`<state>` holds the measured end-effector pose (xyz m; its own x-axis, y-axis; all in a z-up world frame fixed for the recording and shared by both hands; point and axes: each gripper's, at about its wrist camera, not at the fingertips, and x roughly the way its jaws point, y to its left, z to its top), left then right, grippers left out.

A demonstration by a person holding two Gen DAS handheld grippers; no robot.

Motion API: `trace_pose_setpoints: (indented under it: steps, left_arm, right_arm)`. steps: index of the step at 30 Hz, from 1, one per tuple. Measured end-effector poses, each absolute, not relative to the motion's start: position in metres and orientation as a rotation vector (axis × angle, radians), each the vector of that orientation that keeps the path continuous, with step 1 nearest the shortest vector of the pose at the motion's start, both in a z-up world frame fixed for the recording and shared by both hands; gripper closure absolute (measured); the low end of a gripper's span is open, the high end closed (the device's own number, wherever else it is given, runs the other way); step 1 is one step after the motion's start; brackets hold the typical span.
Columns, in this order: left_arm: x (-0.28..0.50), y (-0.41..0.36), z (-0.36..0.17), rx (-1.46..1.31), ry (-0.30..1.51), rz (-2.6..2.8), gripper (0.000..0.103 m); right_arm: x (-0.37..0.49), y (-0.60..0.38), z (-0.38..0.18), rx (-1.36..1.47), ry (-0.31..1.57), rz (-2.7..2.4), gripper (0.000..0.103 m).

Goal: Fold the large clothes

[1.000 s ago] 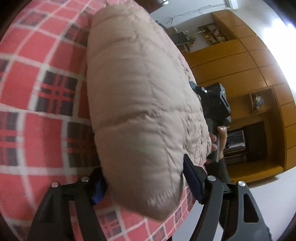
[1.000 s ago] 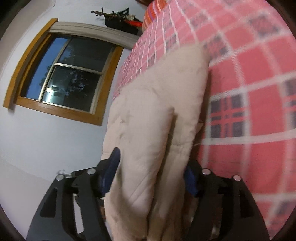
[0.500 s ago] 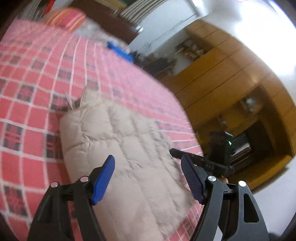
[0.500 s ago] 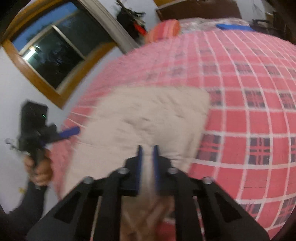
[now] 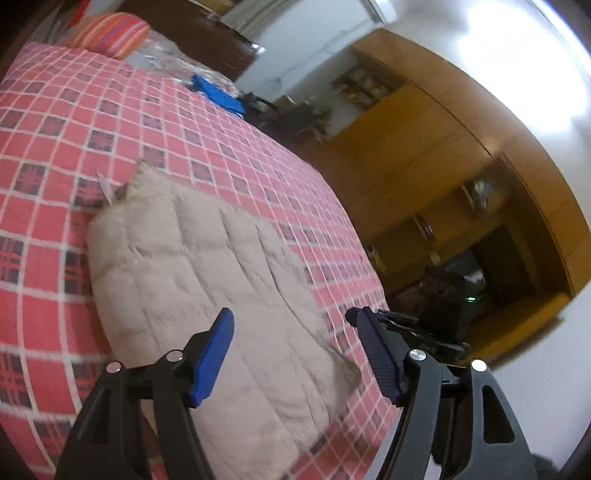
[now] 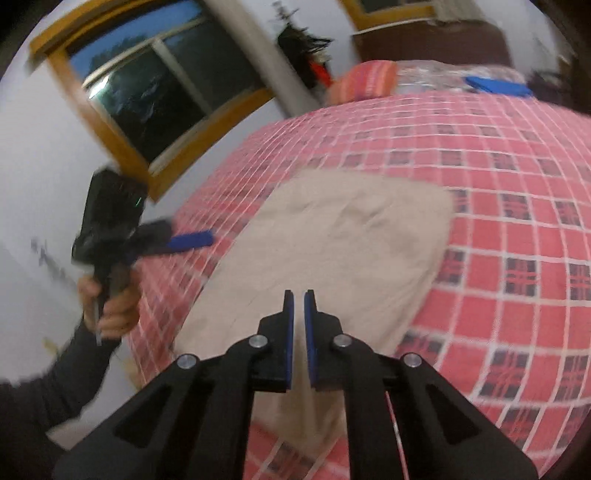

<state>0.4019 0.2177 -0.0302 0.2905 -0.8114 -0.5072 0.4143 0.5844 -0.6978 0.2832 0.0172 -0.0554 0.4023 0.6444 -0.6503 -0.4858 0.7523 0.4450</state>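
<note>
Bedroom: bed (image 5: 66, 122) with a red checked cover, dark plaid squares and white grid lines. Wooden wardrobe wall (image 5: 424, 147) on one side, wood-framed window (image 6: 155, 99) showing dark outside on the other. Striped orange-red pillow (image 5: 110, 33) at the head end, flat blue item (image 5: 218, 96) beside it near the far edge.

Beige quilted jacket (image 5: 207, 280) lies folded on the bed, near the foot-end edge. Compact, roughly rectangular bundle, puffy, stitched channels running along its length. One end looks bunched, with a bit of dark lining and a small white tag poking out at the far corner. Nothing touching it. In the right wrist view it reads as a smooth pale slab (image 6: 332, 251), blurred by motion, so seam detail is lost there.

Left gripper (image 5: 291, 354): jaws wide apart, blue pads showing, held above the near end of the jacket, not in contact with it. Seen from the other camera, it is off the bed's side, held by a hand (image 6: 110, 306) in a dark sleeve.

Right gripper (image 6: 299, 336): jaws nearly together, only a thin slit between the blue pads, nothing in them. It sits above the near edge of the jacket, clear of the fabric.
</note>
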Motion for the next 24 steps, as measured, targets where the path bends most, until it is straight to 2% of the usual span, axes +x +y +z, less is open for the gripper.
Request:
trace_pose_setpoints:
  steps: [1, 3, 5, 10, 15, 19, 24]
  left_arm:
    - [0.401, 0.220, -0.037, -0.466, 0.976, -0.846, 0.033]
    - [0.406, 0.214, -0.064, -0.445, 1.036, -0.804, 0.034]
    - [0.409, 0.212, -0.081, -0.448, 1.051, -0.804, 0.038]
    - [0.397, 0.211, -0.063, -0.410, 1.037, -0.769, 0.038]
    - [0.346, 0.229, -0.027, -0.392, 0.920, -0.817, 0.035]
    - [0.316, 0.236, -0.043, -0.381, 0.929, -0.827, 0.035]
    - [0.315, 0.228, -0.083, -0.392, 0.982, -0.789, 0.036]
  right_arm:
    - [0.280, 0.021, -0.063, 0.175, 0.928, 0.710, 0.096]
    - [0.281, 0.027, -0.086, 0.147, 0.981, 0.670, 0.103]
    - [0.286, 0.028, -0.110, 0.103, 1.004, 0.621, 0.103]
    - [0.282, 0.025, -0.110, 0.130, 1.017, 0.609, 0.103]
    - [0.240, 0.014, -0.072, 0.132, 0.917, 0.609, 0.101]
    - [0.220, 0.018, -0.079, 0.101, 0.909, 0.601, 0.101]
    - [0.242, 0.028, -0.130, 0.072, 0.986, 0.522, 0.103]
